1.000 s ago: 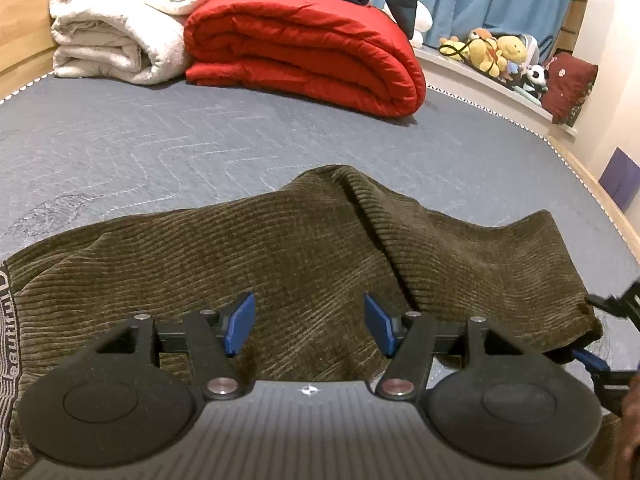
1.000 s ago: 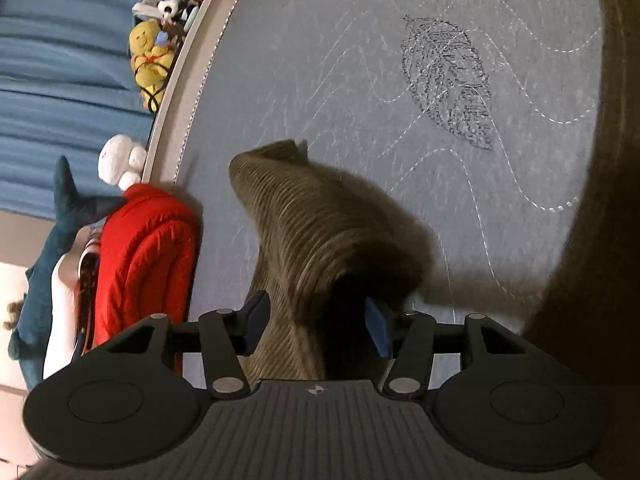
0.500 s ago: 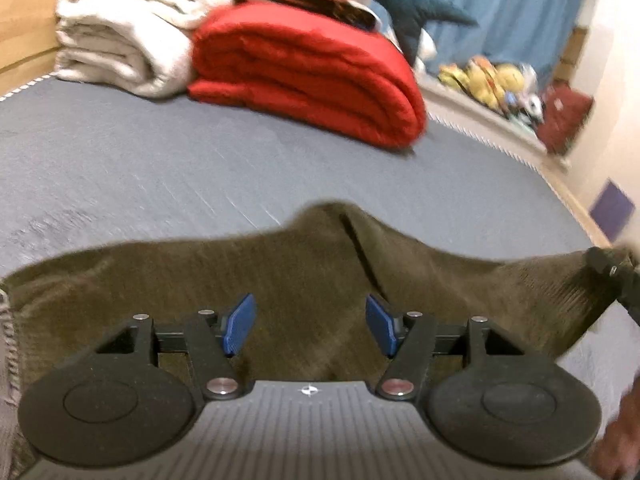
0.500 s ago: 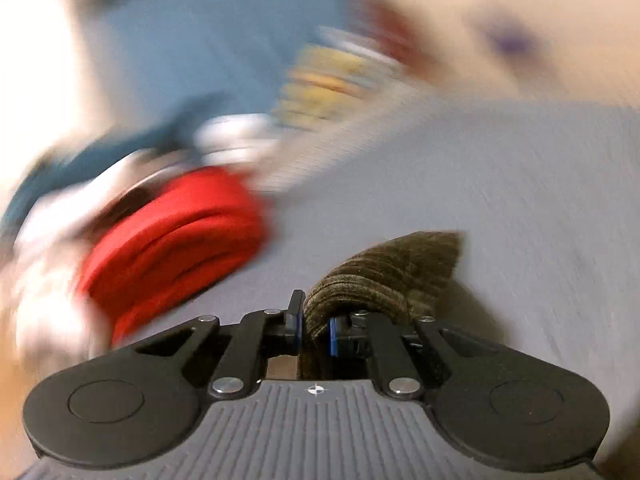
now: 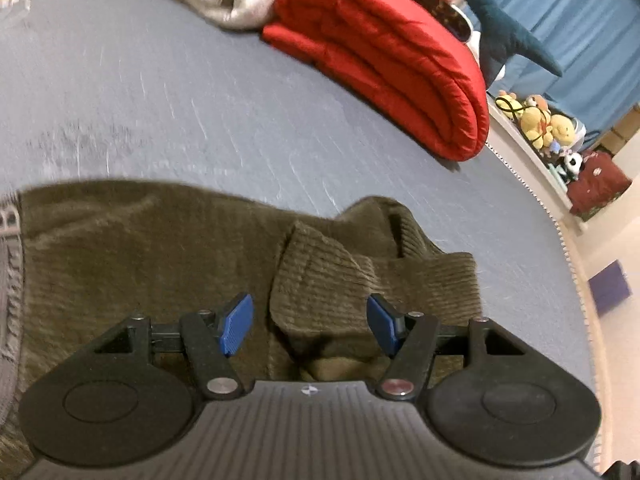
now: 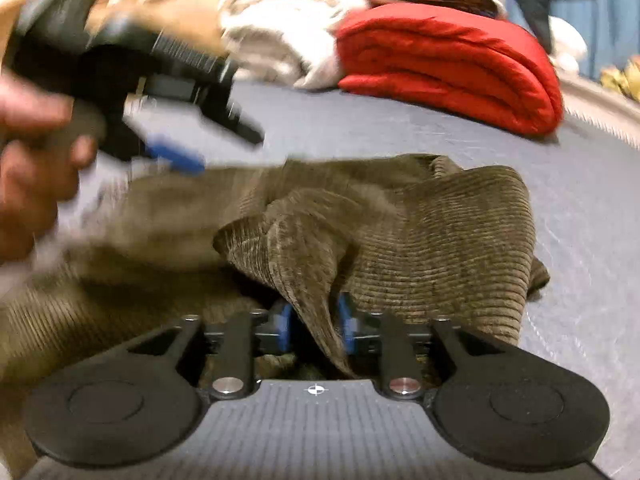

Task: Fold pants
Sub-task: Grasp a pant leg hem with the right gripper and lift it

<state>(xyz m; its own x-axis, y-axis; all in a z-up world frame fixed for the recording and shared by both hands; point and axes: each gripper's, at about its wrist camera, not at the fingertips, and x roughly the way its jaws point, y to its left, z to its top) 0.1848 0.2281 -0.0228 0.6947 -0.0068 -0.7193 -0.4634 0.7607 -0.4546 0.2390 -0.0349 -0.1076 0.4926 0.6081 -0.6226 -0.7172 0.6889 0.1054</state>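
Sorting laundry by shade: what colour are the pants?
Olive-brown ribbed corduroy pants, clearest in the right wrist view.

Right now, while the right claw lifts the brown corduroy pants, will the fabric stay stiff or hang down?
Probably floppy: the pants drape in a loose peak from the right claw. Likely grippy, since the ribbed cloth is pinched without visible slipping. Other folds bunch softly under the open left claw.

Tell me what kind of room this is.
Most likely a bedroom: the pants lie on a quilted grey mattress, with a rolled red duvet at its far edge and stuffed toys on a ledge beside blue curtains.
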